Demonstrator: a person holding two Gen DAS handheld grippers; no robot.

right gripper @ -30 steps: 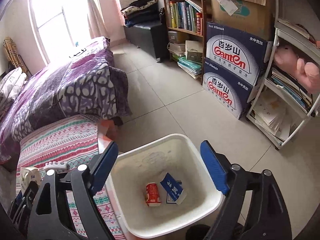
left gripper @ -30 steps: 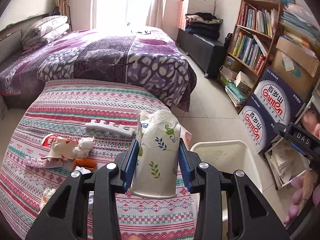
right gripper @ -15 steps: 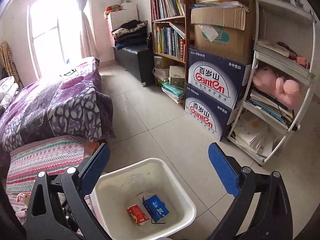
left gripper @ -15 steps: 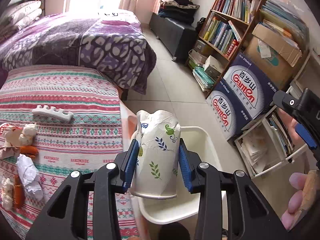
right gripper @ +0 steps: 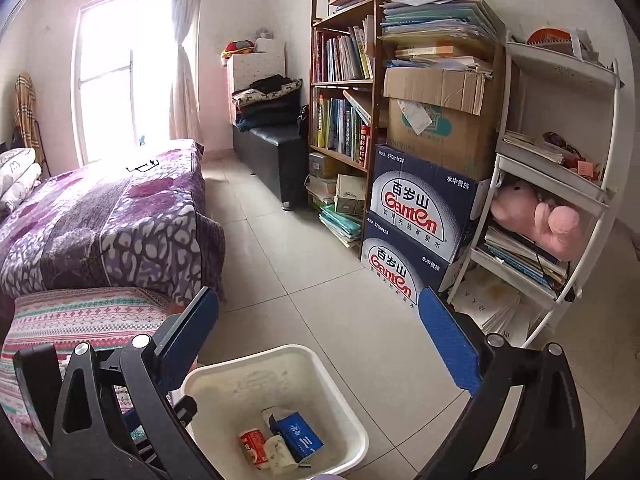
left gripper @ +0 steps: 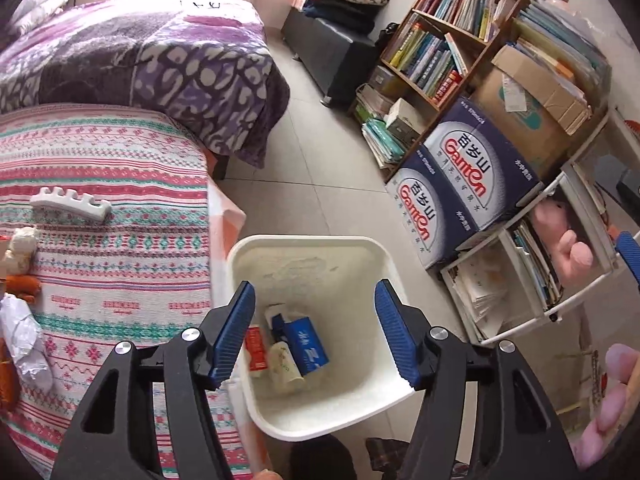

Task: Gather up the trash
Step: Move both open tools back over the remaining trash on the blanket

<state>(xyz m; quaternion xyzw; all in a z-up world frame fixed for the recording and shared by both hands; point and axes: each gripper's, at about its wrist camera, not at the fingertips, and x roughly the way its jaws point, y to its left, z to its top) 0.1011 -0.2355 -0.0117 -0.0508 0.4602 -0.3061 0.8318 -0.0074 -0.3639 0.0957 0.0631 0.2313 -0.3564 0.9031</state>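
My left gripper [left gripper: 314,292] hangs over the white bin [left gripper: 304,240], its jaws opening with nothing between them. The flower-print paper cup [left gripper: 284,364] lies on its side in the bin, between a red can [left gripper: 256,346] and a blue carton [left gripper: 304,340]. More trash sits on the striped cloth [left gripper: 120,280] at the left: crumpled white paper [left gripper: 20,336] and an orange scrap [left gripper: 24,284]. My right gripper [right gripper: 318,298] is open wide and empty, above and behind the bin [right gripper: 248,360], where the paper cup [right gripper: 280,456] shows too.
A white notched foam piece [left gripper: 70,202] lies on the cloth. A bed with a purple blanket [right gripper: 100,220] stands behind. Stacked Ganten boxes [right gripper: 420,220], a bookshelf [right gripper: 344,92] and a white rack [right gripper: 560,200] with a pink plush line the right wall. Tiled floor [right gripper: 320,280] lies between.
The left gripper carried the paper cup from over the cloth to over the bin, then opened; the cup now lies in the bin. The right gripper rose and opened a little wider.
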